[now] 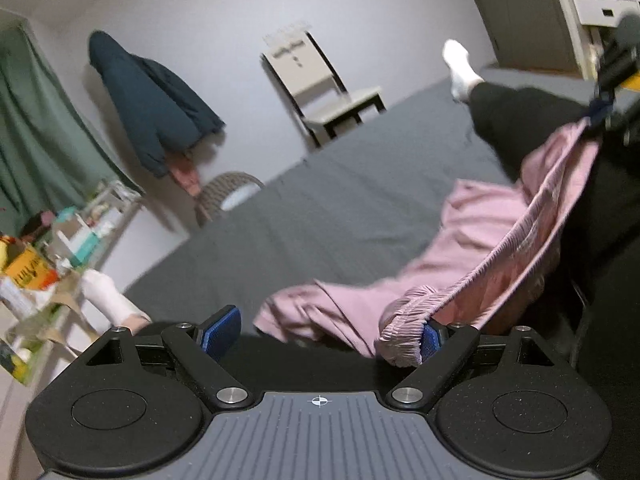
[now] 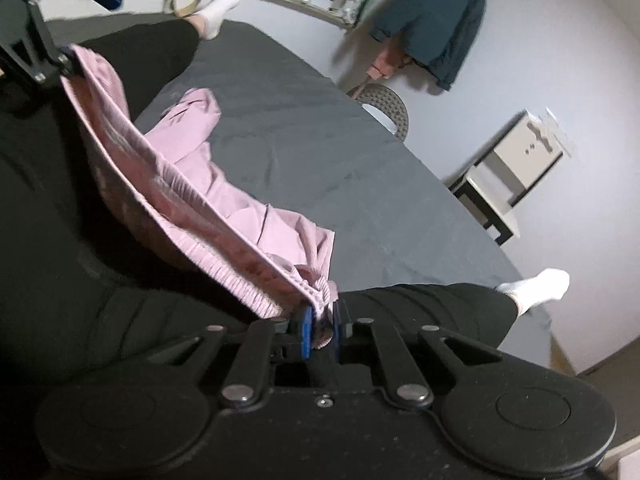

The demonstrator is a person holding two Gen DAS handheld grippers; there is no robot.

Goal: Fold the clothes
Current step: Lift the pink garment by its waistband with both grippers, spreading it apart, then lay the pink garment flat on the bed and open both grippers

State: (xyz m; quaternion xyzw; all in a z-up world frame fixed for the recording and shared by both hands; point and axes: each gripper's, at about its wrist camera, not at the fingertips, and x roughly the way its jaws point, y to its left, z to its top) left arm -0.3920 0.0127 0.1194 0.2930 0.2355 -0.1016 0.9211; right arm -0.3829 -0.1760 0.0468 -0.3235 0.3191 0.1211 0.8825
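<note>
We stretch the elastic waistband (image 2: 208, 216) of a pink garment (image 1: 472, 232) between two tools above a grey bed (image 1: 320, 208), where the rest of the cloth trails toward the frame's centre. The right hand-held gripper (image 2: 320, 332), low in its own view, is pinched nearly closed on one end of the band. The left hand-held gripper (image 1: 324, 332) spreads wide across the bottom of its frame, its right blue pad (image 1: 430, 340) touching the bunched hem but clamping nothing (the same tool shows at upper left in the right wrist view). To do this step well, we judge, the left tool must close on the band before any lift, with both ends kept level and taut so the legs hang even. Black-clad legs (image 2: 420, 304) flank the cloth.
</note>
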